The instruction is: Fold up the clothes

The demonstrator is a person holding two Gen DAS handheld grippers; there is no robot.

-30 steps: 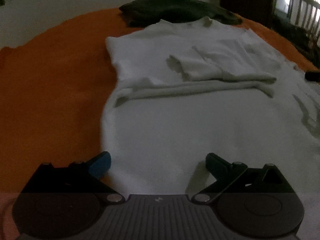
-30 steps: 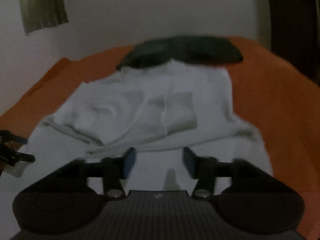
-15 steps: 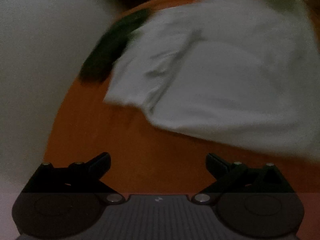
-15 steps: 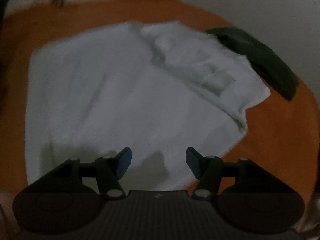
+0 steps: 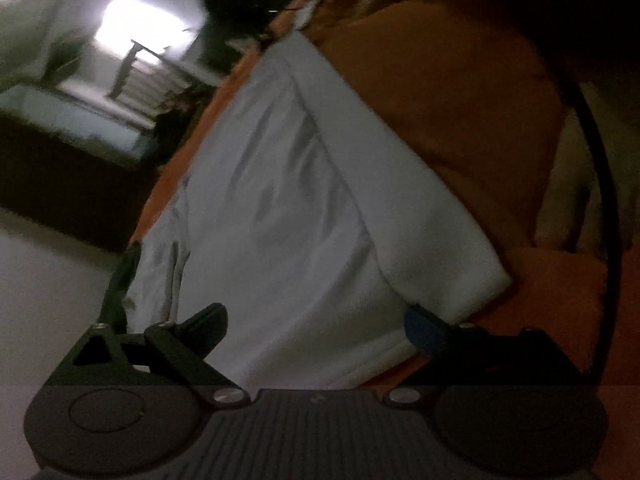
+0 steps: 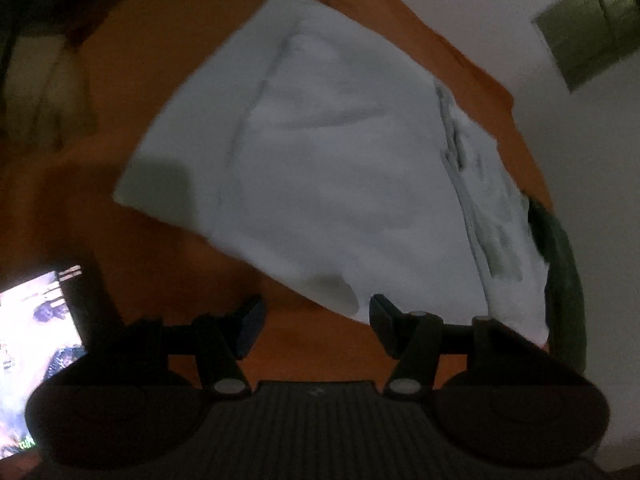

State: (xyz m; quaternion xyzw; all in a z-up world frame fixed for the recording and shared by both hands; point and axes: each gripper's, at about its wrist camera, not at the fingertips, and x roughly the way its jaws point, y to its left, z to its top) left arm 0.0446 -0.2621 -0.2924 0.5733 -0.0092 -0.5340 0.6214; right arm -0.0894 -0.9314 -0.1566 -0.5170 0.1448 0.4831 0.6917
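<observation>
No brand or legible writing shows on anything; a lit screen (image 6: 36, 356) at the lower left of the right wrist view carries marks too blurred to read. The white garment (image 5: 288, 200) lies spread flat on the orange bedcover (image 5: 440, 100), partly folded, with a long folded band running along one side and a bunched section of folds near a dark green garment (image 6: 560, 280) that touches its far edge. The left gripper (image 5: 316, 326) hangs with its fingers spread wide apart over the near corner of the white garment (image 6: 320, 152), nothing between them; its blue pad (image 5: 420, 332) sits just beside the thick folded corner. The right gripper (image 6: 316, 320) is likewise spread and empty, over the bedcover (image 6: 140, 60) just off a small turned-up corner of the cloth. Nothing blocks either tool. A black cable (image 5: 604, 200) arcs along the right of the left wrist view. Beyond the bed are pale walls, a bright window (image 5: 136, 28) and dark furniture, all dim and motion-blurred.
</observation>
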